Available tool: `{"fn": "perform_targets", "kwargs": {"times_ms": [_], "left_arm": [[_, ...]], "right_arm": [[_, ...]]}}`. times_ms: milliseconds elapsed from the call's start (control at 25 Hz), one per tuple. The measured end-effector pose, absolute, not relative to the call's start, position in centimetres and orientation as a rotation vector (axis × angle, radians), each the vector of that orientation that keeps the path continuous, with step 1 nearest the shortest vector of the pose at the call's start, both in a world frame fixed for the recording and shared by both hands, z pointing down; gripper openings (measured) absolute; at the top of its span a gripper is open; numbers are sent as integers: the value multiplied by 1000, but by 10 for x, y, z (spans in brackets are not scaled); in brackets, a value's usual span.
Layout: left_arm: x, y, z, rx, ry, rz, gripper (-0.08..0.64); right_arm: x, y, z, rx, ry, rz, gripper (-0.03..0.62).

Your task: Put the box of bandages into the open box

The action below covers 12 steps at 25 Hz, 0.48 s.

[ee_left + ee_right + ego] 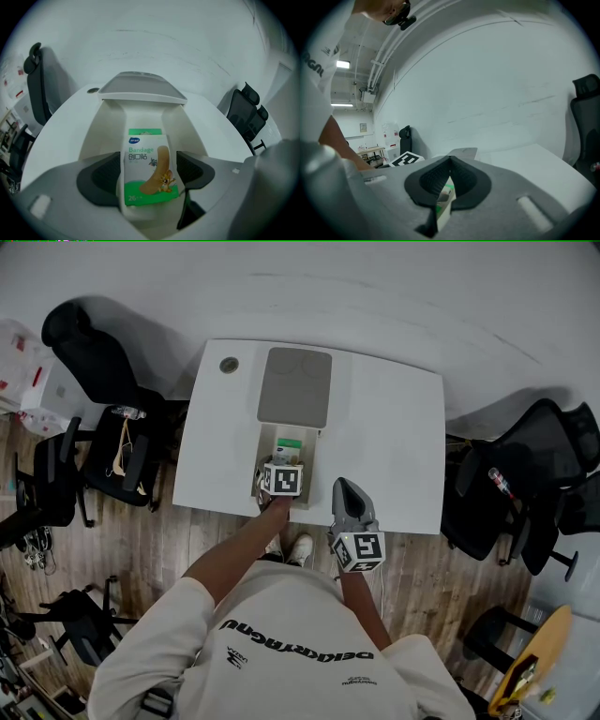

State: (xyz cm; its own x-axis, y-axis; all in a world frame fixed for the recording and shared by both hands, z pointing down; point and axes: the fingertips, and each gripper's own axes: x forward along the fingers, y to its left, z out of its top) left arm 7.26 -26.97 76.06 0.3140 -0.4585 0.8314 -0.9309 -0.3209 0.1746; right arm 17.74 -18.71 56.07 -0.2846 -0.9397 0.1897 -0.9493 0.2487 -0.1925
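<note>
The left tool points down into the open box on the white worktop. Its jaws are spread wide on either side of the box of bandages, which sits inside the open box with its printed face up. The right tool, jaws pressed together, hangs at the worktop's near edge.

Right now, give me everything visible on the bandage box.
The bandage box is a white and green card carton, printed "Bandage" and "26", with a plaster and cartoon characters, closed and undented. It stands on end inside the open box, front toward the left gripper, whose wide-open jaws flank its sides; no squeeze shows.
</note>
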Motion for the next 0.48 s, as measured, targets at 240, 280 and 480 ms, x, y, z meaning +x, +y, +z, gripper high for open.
{"fn": "perform_targets", "kwargs": {"times_ms": [240,280,480], "left_arm": [[70,-268,753,1911,-1234,870,385],[69,-268,752,1913,-1236,866,385],[65,-269,740,1935,-1266,829,385]], "right_arm": [[172,-186,557,1850,-2466,410,-3],[171,-186,557,1849,-2466,407,-3],[169,-184,555,1849,-2465,403,-3]]}}
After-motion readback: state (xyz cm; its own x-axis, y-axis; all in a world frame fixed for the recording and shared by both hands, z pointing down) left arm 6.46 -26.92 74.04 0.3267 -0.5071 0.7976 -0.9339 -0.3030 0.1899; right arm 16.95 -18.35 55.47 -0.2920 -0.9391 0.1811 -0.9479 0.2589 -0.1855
